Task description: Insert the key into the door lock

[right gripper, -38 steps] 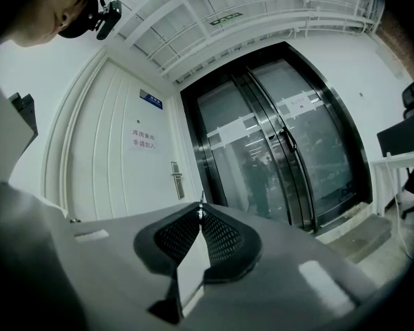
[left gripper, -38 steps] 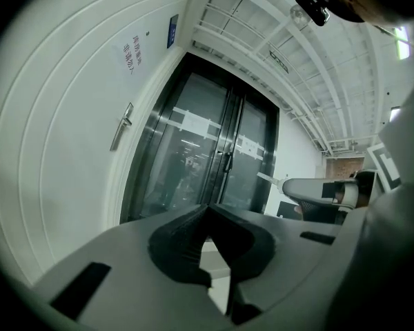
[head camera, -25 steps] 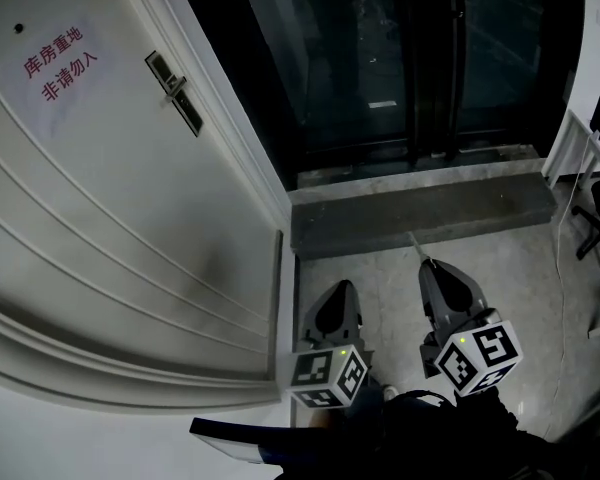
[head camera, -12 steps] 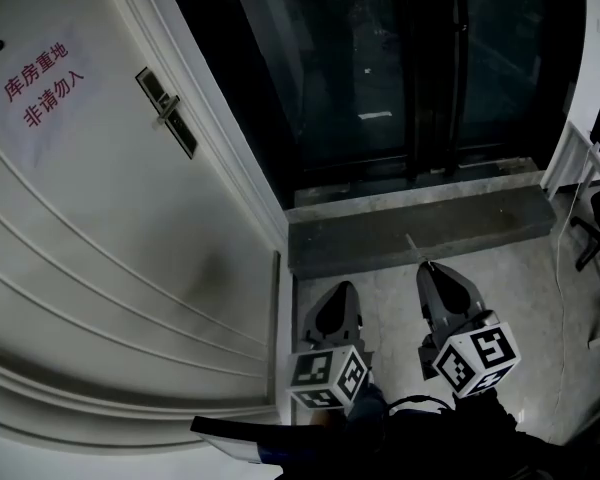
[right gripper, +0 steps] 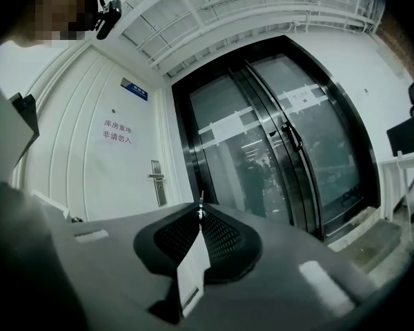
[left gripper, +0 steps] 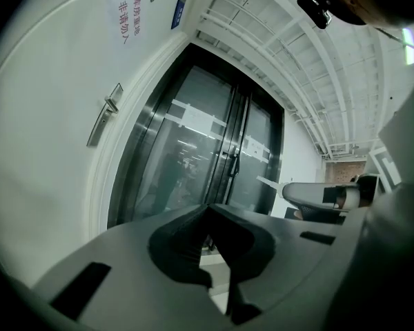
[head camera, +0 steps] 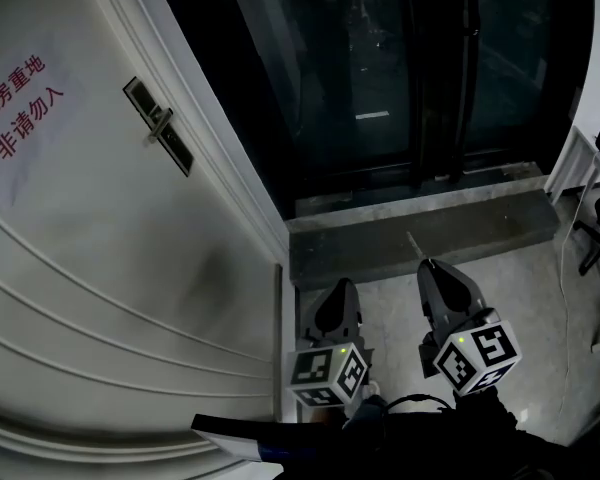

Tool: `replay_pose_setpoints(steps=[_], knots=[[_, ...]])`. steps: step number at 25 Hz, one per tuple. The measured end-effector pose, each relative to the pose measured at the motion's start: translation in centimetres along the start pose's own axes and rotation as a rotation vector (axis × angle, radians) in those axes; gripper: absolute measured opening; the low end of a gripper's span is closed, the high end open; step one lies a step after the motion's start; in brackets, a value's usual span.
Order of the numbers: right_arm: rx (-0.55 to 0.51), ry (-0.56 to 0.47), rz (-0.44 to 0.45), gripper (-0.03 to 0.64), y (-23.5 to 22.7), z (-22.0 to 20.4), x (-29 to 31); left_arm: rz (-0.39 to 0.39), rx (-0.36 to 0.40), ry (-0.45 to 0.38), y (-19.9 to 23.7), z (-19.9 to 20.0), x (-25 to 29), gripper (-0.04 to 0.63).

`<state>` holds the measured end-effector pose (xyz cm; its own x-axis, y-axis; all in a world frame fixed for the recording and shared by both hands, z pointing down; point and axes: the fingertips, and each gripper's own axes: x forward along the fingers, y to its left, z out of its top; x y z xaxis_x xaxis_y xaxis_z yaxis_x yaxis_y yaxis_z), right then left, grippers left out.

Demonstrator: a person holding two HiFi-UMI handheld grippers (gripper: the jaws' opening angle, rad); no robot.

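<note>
We count two grippers, left gripper and right gripper, one key, one door, one lock, one paper notice.

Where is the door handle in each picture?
Head view: door handle, upper left, on the white door.
Left gripper view: upper left.
Right gripper view: left of centre.
Shared landmark: the red-lettered sign on that door.
</note>
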<state>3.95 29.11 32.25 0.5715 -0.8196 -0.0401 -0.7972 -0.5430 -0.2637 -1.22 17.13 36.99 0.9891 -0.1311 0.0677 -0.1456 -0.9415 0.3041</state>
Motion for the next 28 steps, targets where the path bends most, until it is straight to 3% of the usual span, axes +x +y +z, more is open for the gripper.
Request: replay_pose_setpoints(steps=[12,19,28], knots=[[-0.002,-0.003,-0.015,0.012,0.6,-1.0,7.9,-0.005,-0.008,0.003,6.4,1.7,4.9,0.000],[-0.003,0.004,-0.028,0.012,-0.3,-1.3,10.8,-0.018,-0.012,0.017,7.8,1.7,7.6,0.000],[-0.004,0.023,0.014,0.012,-3.7,-0.8,15.9,0.029,-0.014,0.010,9.1,2.3,12.9,0.000]])
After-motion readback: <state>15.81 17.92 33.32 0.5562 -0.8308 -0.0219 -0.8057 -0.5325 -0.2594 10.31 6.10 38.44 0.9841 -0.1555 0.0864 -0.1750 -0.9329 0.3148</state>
